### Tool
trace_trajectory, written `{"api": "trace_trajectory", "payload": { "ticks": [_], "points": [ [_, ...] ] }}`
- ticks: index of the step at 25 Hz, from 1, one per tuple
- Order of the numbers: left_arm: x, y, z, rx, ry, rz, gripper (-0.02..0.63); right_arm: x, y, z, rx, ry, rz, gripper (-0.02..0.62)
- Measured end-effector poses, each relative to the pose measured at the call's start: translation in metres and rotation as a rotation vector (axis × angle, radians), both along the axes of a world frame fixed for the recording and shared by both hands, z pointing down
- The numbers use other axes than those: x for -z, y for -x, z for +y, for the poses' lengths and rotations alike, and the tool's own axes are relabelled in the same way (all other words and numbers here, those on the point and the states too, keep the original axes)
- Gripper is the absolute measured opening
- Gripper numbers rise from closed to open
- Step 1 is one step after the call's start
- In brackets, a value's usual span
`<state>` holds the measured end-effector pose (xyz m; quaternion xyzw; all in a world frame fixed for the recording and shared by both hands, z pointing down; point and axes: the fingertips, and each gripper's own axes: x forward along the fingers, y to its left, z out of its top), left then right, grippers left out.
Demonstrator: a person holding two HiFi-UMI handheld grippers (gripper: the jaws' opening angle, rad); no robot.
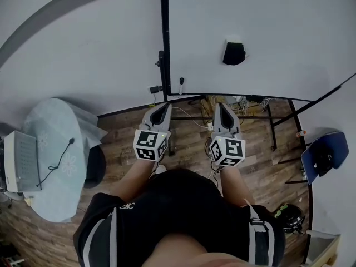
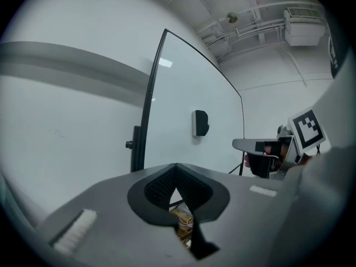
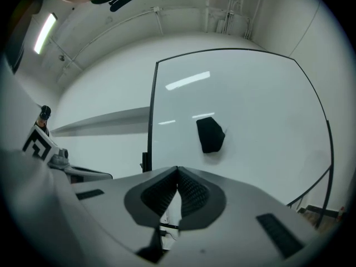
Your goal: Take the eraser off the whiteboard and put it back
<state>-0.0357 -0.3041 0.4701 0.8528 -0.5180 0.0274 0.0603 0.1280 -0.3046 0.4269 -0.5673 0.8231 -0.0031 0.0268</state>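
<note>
A black eraser [image 1: 233, 53] sticks to the white whiteboard [image 1: 267, 32], well above its lower edge; it also shows as the eraser [image 3: 211, 134] in the right gripper view and the eraser [image 2: 201, 123] in the left gripper view. Both grippers are held side by side in front of the person, pointing at the board and short of it. The left gripper [image 1: 162, 108] is shut with nothing in it. My right gripper [image 1: 221, 108] is shut and empty too, below and a little left of the eraser.
The board's black frame post [image 1: 164, 38] stands left of the eraser, with a marker [image 1: 181, 83] at the lower rail. A round table [image 1: 53, 160] with a white device sits at the left. A blue chair [image 1: 322, 154] is at the right. Cables lie under the board.
</note>
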Motion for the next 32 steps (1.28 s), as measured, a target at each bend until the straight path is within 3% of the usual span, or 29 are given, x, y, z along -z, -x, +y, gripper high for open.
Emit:
{"api": "trace_trajectory", "payload": {
  "ticks": [12,21,22,24,32],
  "points": [
    [0.015,0.019,-0.012,0.0,-0.015,0.001,0.006,-0.003,0.015,-0.019,-0.033,0.005,0.01,0.006],
    [0.006,0.021,-0.007,-0.001,0.003,-0.004,0.006,0.045,-0.021,-0.049,-0.171,-0.105,0.018,0.006],
    [0.004,0.022,-0.006,0.0,0.008,-0.001,0.006,0.052,-0.023,-0.054,-0.172,-0.116,0.021,0.013],
    [0.001,0.022,-0.004,0.001,0.018,0.006,0.006,0.064,-0.022,-0.064,-0.157,-0.128,0.021,0.085],
    [-0.005,0.026,0.004,0.017,0.037,0.007,0.006,0.09,-0.019,-0.1,-0.155,-0.115,-0.025,0.2]
  ]
}}
